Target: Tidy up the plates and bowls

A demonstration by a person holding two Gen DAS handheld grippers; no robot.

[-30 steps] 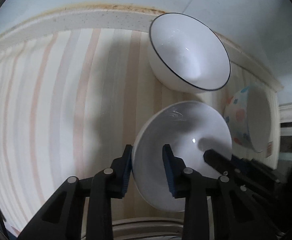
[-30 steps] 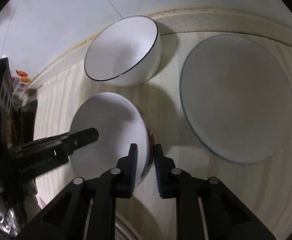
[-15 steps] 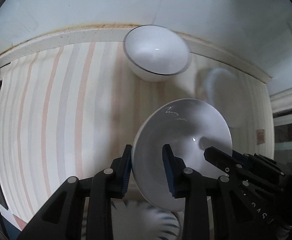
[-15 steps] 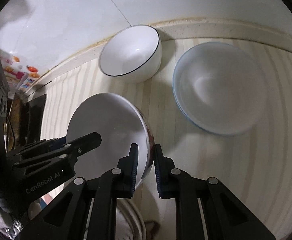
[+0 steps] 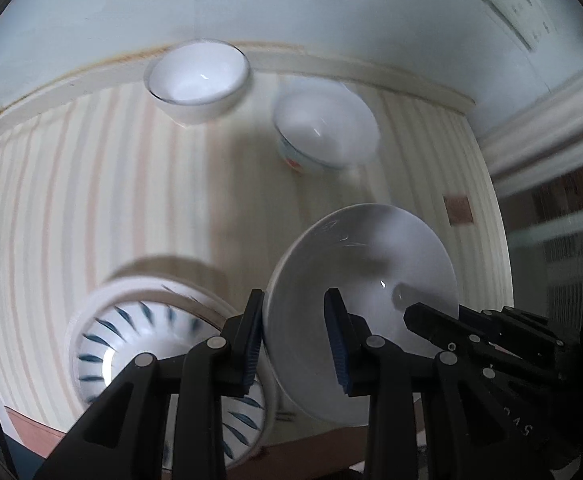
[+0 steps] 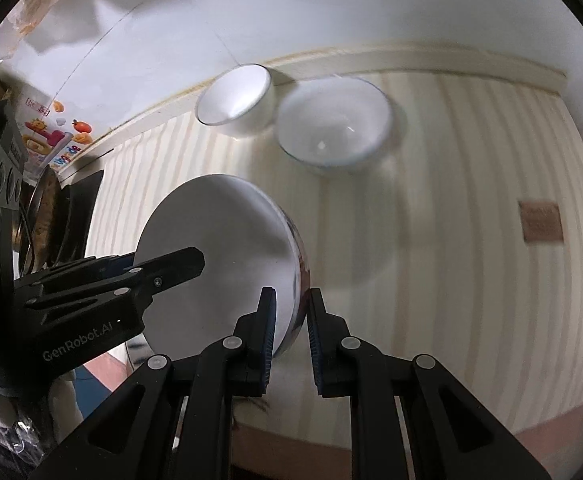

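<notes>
I hold one white bowl above the striped table, tilted, with both grippers on opposite sides of its rim. My left gripper is shut on the rim's near-left part; one of its fingers shows across the bowl in the right wrist view. My right gripper is shut on the other side of the rim, and one of its fingers reaches in from the right. Below the left gripper sits a blue-leaf patterned bowl.
A black-rimmed white bowl and a wider bowl with a coloured outside stand at the wall. A brown label lies on the cloth. A pan sits left; the table's front edge is near.
Both grippers have risen and drawn back from the wall with the white bowl. The two bowls at the wall look smaller, and the blue-leaf bowl has come into view below.
</notes>
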